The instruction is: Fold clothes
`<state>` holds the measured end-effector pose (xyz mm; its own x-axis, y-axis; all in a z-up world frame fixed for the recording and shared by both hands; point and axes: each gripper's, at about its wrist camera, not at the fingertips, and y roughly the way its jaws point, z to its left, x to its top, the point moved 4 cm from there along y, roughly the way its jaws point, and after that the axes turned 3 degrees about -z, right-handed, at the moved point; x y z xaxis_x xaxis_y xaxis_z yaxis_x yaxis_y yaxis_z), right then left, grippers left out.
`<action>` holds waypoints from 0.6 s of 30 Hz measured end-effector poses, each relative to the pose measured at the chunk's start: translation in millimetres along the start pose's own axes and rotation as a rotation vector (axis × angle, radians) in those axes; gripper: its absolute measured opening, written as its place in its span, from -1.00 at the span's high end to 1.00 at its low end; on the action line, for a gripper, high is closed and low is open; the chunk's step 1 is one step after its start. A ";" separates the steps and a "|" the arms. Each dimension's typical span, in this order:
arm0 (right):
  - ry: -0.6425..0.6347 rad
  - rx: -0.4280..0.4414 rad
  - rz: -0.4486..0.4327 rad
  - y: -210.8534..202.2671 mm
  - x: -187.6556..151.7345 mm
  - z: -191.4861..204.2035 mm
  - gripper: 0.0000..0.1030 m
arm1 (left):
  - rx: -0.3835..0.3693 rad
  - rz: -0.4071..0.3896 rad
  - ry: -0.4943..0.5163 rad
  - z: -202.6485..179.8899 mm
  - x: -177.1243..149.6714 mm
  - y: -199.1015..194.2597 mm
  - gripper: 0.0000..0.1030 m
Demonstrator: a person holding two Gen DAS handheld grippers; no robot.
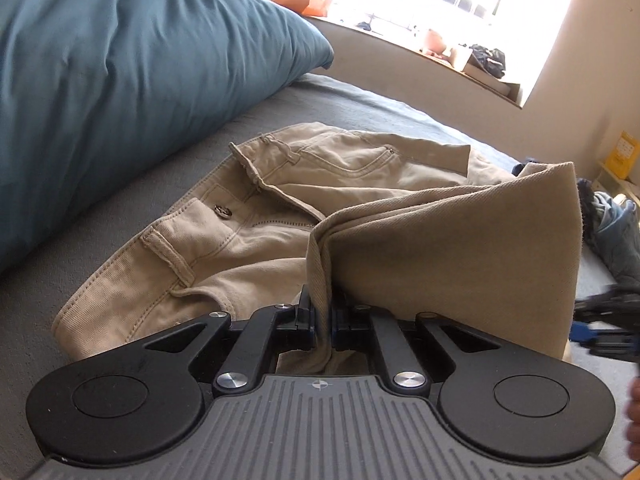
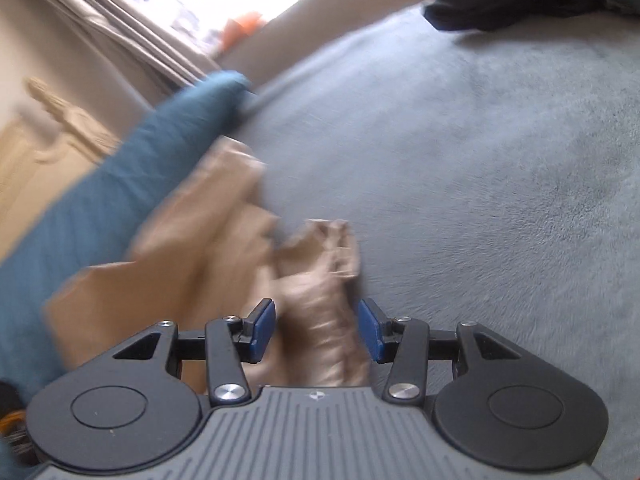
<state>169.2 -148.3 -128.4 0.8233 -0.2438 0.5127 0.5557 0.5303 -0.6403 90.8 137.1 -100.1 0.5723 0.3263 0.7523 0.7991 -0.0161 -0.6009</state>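
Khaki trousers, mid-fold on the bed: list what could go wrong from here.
1. The left gripper pinches only a narrow bunch of the khaki trousers; it might slip out as the leg is carried over.
2. The right gripper is open around blurred cloth, so that side may drop or fold crooked.
3. The teal pillow lies close beside the waistband and could crowd the fold.

I see a bed (image 1: 352, 108) under a grey blanket. Khaki trousers (image 1: 240, 216) lie on it, waistband toward the teal pillow (image 1: 120, 80) resting along its left side. Far corner in my right view: a dark garment (image 2: 500, 0) heaped on the blanket; that view is blurred.
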 end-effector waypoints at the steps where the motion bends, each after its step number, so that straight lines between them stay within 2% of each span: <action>1: -0.017 0.006 0.013 4.0 -2.3 3.8 0.26 | 0.000 0.000 0.000 0.0 0.1 0.3 0.87; 2: -0.046 0.008 0.017 4.9 -5.1 8.5 0.41 | 0.001 0.000 0.000 0.0 0.2 0.7 0.87; 3: -0.078 0.006 0.012 2.4 -8.3 13.2 0.65 | 0.000 0.000 0.001 0.0 0.2 1.2 0.87; 5: -0.146 -0.006 -0.011 -8.9 -15.5 22.8 0.75 | -0.004 -0.005 0.006 0.2 -0.6 2.9 0.87; 6: -0.158 -0.003 -0.024 -17.0 -17.6 25.9 0.89 | -0.007 -0.007 0.009 0.3 -1.0 3.7 0.86; 9: -0.129 0.031 -0.069 -50.5 -17.9 30.0 0.91 | -0.015 -0.002 -0.002 2.8 -1.9 7.0 0.85; 10: -0.120 0.038 -0.089 -62.9 -16.8 30.7 1.00 | -0.017 -0.002 -0.005 3.4 -1.9 7.6 0.85; 15: -0.047 0.052 -0.231 -135.7 1.9 18.5 1.00 | -0.029 -0.007 0.020 -2.0 -1.0 5.7 0.84; 18: 0.000 0.055 -0.191 -119.6 3.0 7.9 1.00 | -0.018 -0.009 0.032 -5.7 -1.5 5.7 0.85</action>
<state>104.3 -206.0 -45.7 0.7036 -0.3440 0.6218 0.6945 0.5182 -0.4992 95.5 131.1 -103.1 0.5701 0.2961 0.7664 0.8076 -0.0302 -0.5890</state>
